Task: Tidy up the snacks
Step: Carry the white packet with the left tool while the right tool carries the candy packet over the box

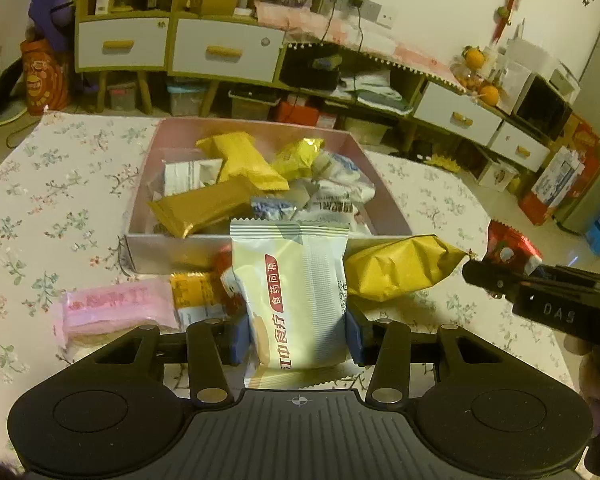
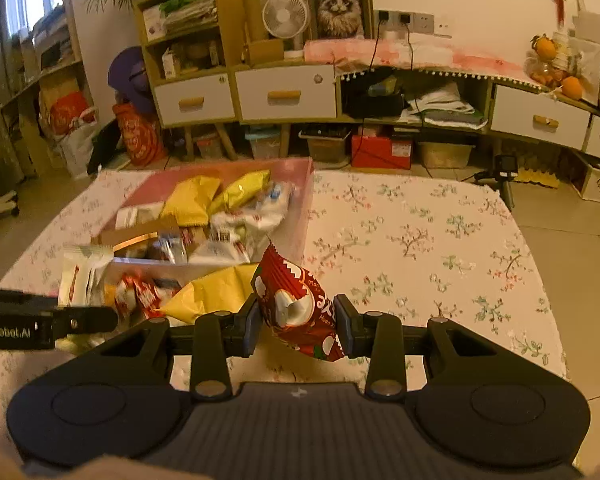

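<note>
My left gripper (image 1: 298,340) is shut on a white snack packet with a red label (image 1: 296,288), held just in front of the pink box (image 1: 188,250). The box holds several yellow, gold and white packets. My right gripper (image 2: 298,326) is shut on a red snack packet (image 2: 296,304), held above the table to the right of the pink box (image 2: 300,216). The right gripper with its red packet (image 1: 508,250) shows at the right of the left wrist view. The left gripper with its white packet (image 2: 80,276) shows at the left of the right wrist view.
Loose on the floral tablecloth (image 1: 52,208) in front of the box lie a yellow bag (image 1: 396,268), a pink packet (image 1: 116,308) and an orange-white packet (image 1: 196,292). Cabinets with drawers (image 2: 284,94) stand beyond the table's far edge.
</note>
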`<state>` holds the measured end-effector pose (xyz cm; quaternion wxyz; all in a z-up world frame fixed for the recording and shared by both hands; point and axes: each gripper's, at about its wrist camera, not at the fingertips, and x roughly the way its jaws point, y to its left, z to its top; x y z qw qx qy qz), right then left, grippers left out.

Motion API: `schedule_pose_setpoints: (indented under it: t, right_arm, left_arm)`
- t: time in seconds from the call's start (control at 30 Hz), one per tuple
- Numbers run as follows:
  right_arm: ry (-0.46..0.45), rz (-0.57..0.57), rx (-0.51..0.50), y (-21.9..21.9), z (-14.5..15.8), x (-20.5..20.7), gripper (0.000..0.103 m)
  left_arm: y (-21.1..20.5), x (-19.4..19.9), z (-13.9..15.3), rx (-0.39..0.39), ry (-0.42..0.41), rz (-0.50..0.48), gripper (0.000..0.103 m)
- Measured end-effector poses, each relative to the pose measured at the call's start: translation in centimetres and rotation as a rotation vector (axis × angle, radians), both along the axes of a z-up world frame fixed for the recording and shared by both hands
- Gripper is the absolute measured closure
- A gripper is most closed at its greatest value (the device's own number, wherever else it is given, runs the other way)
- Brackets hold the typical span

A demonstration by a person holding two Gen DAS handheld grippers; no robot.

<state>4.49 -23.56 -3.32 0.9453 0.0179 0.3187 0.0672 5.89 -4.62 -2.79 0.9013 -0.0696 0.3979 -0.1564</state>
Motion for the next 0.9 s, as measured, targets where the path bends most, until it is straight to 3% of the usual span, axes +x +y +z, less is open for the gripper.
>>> schedule_pose_setpoints:
  t: [0.23, 0.47, 0.9]
  right_arm:
    - [-0.039, -0.014, 0.074, -0.3, 1.6, -0.2, 0.068]
    - [-0.012, -0.008, 0.127, 0.6, 1.5, 1.9, 0.068]
    - [0.079, 0.063, 0.209, 5.4, 1.2, 8.2, 0.068]
  left_arm:
    - [1.1, 0.3, 0.0, 0.007, -0.004, -0.002, 0.059]
    - [1.6, 1.8, 1.1, 0.008, -0.032, 0.014, 0.059]
    - [4.3, 10.2, 1.9, 0.070, -0.057, 0.095, 0.059]
